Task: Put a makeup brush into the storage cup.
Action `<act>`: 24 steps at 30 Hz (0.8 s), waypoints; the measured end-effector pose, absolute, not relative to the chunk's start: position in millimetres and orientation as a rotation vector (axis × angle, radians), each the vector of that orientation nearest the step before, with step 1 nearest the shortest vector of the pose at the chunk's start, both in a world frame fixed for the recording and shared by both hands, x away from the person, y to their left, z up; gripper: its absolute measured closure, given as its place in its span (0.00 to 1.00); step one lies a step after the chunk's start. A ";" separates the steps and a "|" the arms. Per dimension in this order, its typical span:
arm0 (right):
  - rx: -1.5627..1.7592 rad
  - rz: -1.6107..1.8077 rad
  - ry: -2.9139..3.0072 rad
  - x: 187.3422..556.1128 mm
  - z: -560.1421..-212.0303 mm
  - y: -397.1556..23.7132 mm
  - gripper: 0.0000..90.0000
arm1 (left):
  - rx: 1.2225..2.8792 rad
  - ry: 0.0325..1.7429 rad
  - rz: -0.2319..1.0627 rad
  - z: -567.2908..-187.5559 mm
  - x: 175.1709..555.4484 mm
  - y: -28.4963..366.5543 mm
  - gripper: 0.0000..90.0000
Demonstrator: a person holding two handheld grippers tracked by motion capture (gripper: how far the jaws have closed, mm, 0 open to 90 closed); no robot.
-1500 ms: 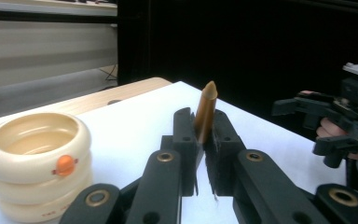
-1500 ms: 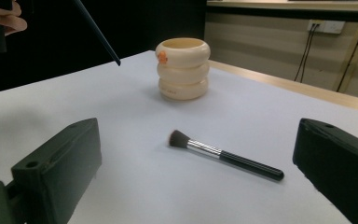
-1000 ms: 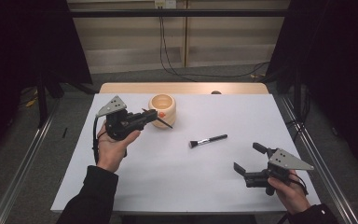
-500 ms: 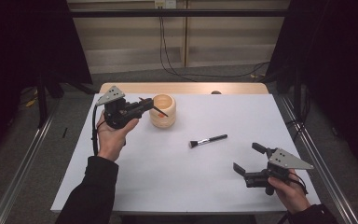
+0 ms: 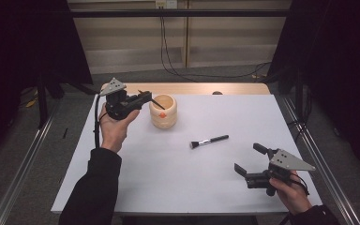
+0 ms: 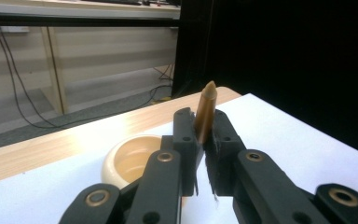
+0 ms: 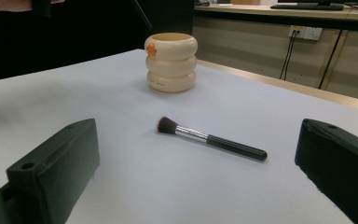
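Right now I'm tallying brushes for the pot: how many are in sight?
2: one slim brush pinched in the left gripper beside the pot, one makeup brush lying mid-table. Inside the pot isn't fully visible.

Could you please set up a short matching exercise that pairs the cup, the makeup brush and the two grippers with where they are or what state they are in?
Things:
1. cream cup
2. makeup brush
3. left gripper
4. right gripper

States:
A. open, low over the near right of the table
B. shut on a thin brown stick, beside the cup
C. lying flat mid-table
D. standing upright near the far edge

Pairs: 1-D, 2-C, 3-B, 4-A
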State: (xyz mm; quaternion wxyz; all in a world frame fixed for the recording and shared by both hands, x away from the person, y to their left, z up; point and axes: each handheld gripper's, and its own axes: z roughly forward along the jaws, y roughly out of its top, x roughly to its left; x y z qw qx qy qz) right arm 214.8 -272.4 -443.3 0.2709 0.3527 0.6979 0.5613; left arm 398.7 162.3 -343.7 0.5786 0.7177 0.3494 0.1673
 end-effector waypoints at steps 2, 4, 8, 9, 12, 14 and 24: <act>0.956 1.514 1.885 214.4 -443.5 -272.2 0.00 | 1.680 0.830 0.399 -342.2 401.1 162.8 0.93; 0.955 1.513 1.872 214.3 -442.9 -272.2 0.00 | 1.666 0.836 0.407 -342.5 401.4 162.6 0.93; 0.951 1.517 1.861 214.3 -442.6 -272.5 0.00 | 1.681 0.838 0.402 -346.3 404.2 159.7 0.93; 0.953 1.518 1.862 214.2 -442.5 -272.6 0.00 | 1.678 0.856 0.418 -346.8 405.4 159.0 0.93; 0.955 1.524 1.863 213.6 -442.3 -272.4 0.00 | 1.694 0.872 0.438 -348.6 411.2 157.1 0.93; 0.954 1.526 1.863 213.8 -442.4 -272.4 0.00 | 1.700 0.878 0.434 -350.2 415.9 156.6 0.93; 0.943 1.527 1.863 214.1 -442.8 -272.1 0.00 | 1.730 0.905 0.462 -358.2 432.1 147.1 0.93</act>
